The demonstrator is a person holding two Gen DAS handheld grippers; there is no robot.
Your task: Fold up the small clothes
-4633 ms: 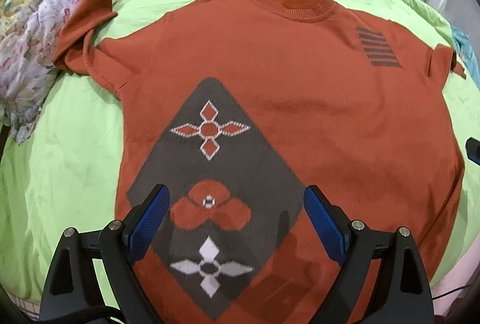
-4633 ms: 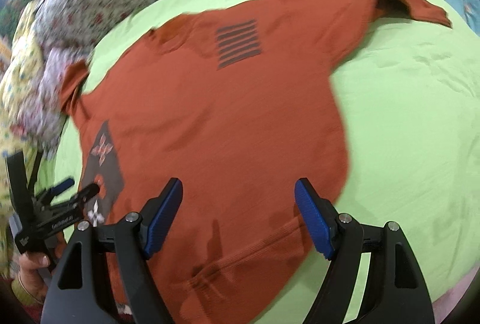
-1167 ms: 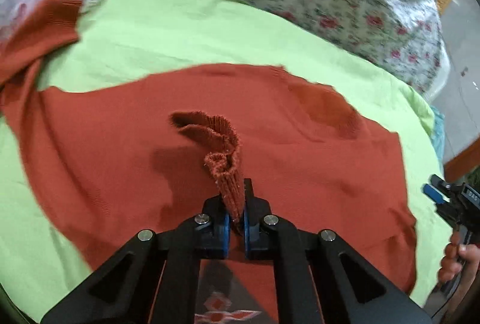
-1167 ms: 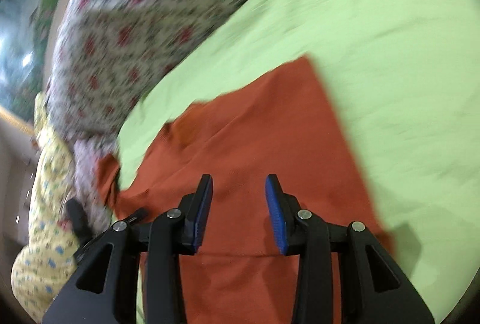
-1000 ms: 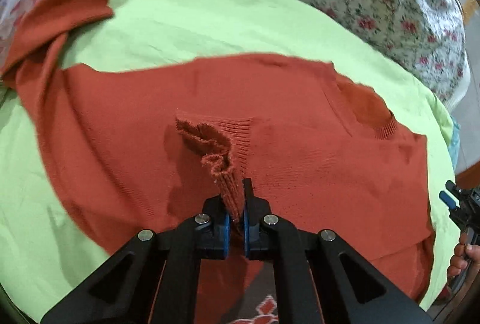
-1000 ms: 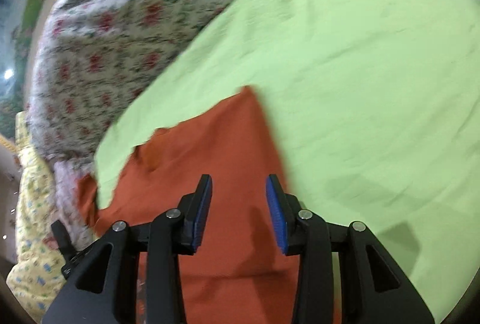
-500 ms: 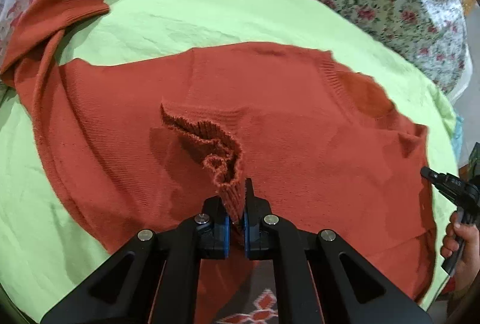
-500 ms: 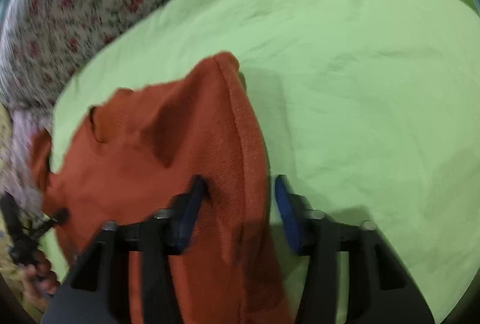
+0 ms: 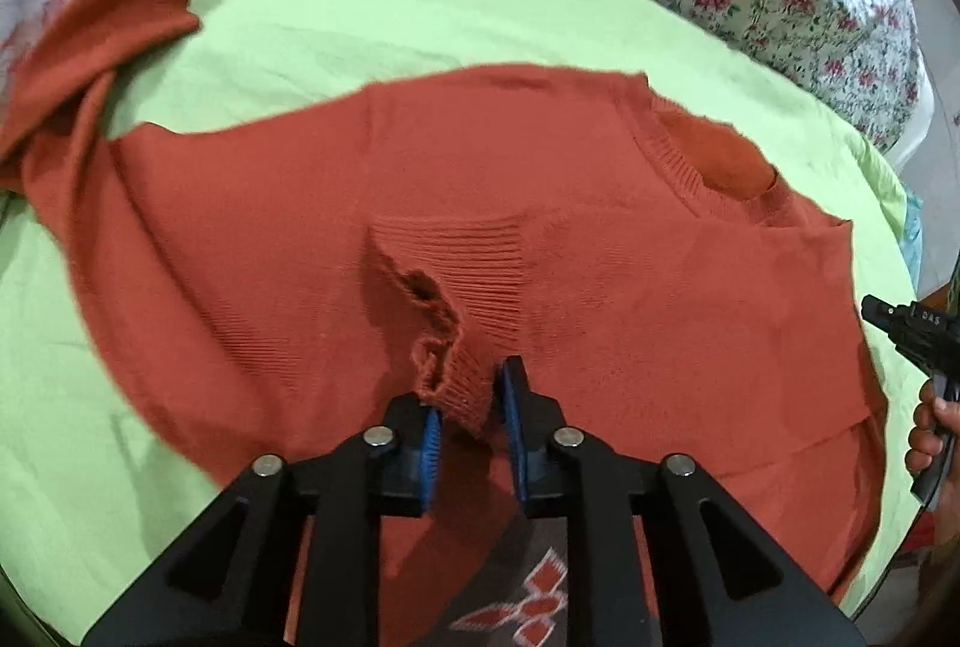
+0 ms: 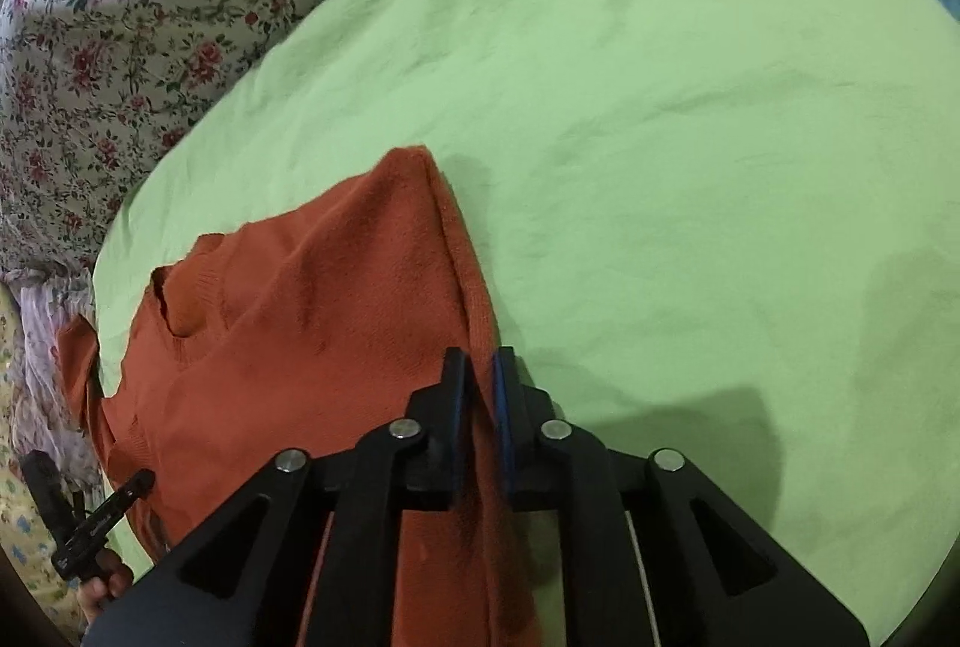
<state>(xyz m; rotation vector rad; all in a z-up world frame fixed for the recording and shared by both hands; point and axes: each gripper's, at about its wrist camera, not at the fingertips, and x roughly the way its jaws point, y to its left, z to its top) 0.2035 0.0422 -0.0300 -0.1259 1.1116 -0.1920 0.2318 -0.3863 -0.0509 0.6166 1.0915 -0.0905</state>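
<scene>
Left claw (image 9: 468, 416) had its jaws parted around a bunched ribbed hem of the orange sweater (image 9: 300, 251), no longer pinching it; right claw (image 10: 478, 407) was pinched on the sweater's folded side edge. The sweater lay on the green bed sheet (image 10: 660, 107). Soft, limp knit, probably best gripped at hems and seams.

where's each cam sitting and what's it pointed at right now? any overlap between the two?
Left wrist: sits behind the left gripper, facing along its fingers over the orange sweater on the green sheet; the jaws are parted around the ribbed cuff. The person's right hand shows at the right edge.
Right wrist: sits behind the right gripper, shut on the sweater's folded edge, facing mostly bare sheet; the other hand is low at left.
Shared: sweater, neckline, green sheet, floral bedding.
</scene>
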